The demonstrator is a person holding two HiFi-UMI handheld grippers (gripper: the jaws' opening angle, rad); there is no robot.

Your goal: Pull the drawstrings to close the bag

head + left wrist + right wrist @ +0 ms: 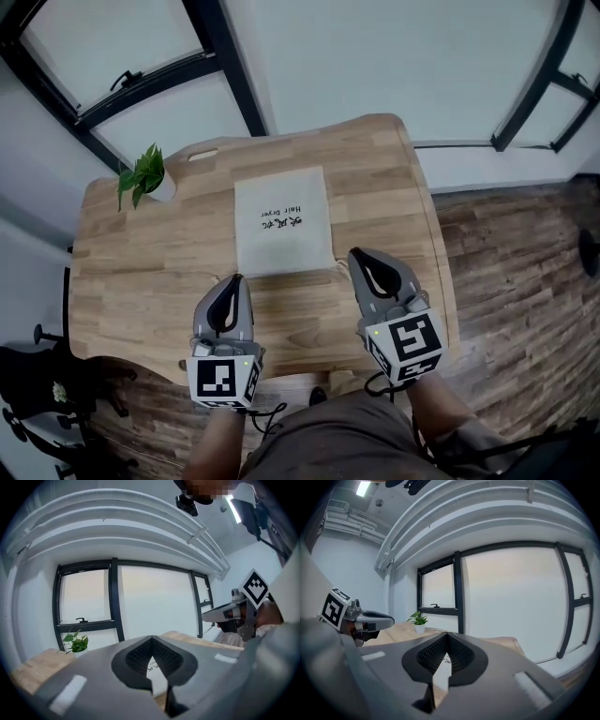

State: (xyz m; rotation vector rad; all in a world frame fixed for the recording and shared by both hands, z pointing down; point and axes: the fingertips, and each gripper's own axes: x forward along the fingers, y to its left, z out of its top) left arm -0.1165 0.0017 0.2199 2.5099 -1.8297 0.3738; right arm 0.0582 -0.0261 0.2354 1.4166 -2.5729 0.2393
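A flat white drawstring bag point(281, 220) with dark print lies in the middle of the wooden table point(141, 281). Its drawstrings are too small to make out. My left gripper point(234, 281) hovers over the table just off the bag's near left corner, jaws shut with nothing in them. My right gripper point(356, 255) sits just right of the bag's near right corner, also shut and empty. In the left gripper view the tips point(151, 639) meet, and a strip of the bag point(155, 670) shows below them. The right gripper view shows the same: tips point(446, 633) together, bag point(442, 667) beyond.
A small potted plant point(142, 173) stands at the table's far left corner, also seen as the plant point(77, 643) in the left gripper view. Dark-framed windows point(225, 56) line the wall behind the table. Wood floor point(506, 281) lies to the right. The table's front edge is just under both grippers.
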